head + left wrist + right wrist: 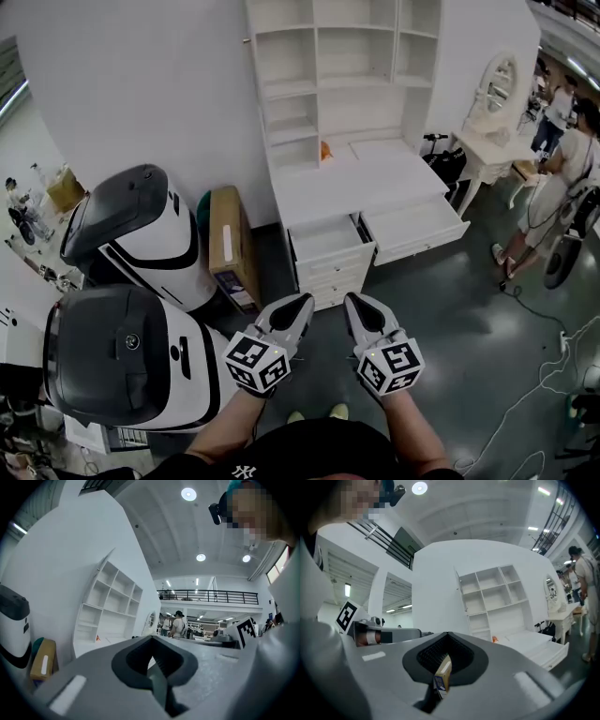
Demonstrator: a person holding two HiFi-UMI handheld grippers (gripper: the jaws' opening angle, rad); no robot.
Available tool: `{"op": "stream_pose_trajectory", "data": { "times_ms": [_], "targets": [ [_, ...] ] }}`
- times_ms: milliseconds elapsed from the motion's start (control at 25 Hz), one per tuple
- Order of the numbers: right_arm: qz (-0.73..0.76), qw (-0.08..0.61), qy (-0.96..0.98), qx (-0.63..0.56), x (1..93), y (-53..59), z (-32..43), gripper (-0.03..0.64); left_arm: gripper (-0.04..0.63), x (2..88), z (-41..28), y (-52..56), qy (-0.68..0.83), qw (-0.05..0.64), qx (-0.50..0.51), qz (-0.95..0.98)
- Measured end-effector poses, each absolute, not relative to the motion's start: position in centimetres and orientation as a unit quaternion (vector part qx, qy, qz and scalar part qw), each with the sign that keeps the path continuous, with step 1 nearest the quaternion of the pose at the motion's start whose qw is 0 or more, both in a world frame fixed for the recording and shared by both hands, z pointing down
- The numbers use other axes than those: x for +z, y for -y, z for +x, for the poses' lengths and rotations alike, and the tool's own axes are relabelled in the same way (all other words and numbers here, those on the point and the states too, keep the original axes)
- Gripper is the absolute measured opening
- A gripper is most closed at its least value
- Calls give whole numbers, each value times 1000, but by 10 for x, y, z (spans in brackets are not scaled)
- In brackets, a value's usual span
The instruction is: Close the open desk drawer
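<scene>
- Two drawers are seen pulled out under the front edge of the white desk's worktop [361, 187]: the left drawer [328, 240] and, further out, the right drawer [417, 228].
- The left gripper [302, 302] is held low, well short of the desk, with its jaws clenched on nothing.
- The right gripper [356, 302] is held just beside it, jaws likewise pressed together and empty.
- A small orange object [325, 150] is seen at the worktop's back left corner.
- A cardboard box [228, 246] is stood on the floor left of the desk.
</scene>
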State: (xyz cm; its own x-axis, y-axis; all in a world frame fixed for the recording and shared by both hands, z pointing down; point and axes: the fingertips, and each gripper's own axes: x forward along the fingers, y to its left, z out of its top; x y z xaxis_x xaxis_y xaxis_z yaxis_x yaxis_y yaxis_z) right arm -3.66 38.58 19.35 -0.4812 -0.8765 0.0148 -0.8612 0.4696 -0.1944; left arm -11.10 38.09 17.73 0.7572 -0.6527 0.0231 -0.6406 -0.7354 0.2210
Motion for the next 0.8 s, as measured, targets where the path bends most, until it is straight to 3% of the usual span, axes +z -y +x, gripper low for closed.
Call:
{"op": "stream_pose_trajectory", "data": {
  "times_ms": [240,800],
  "targets": [
    [-491,87,-855,-142,207,-383,-29,17,0,194,-109,-378,353,118,-21,928],
    [-504,69,-847,-154,233,-383,14,18,0,211,-80,-371,378,117,-14,918]
  ]
}}
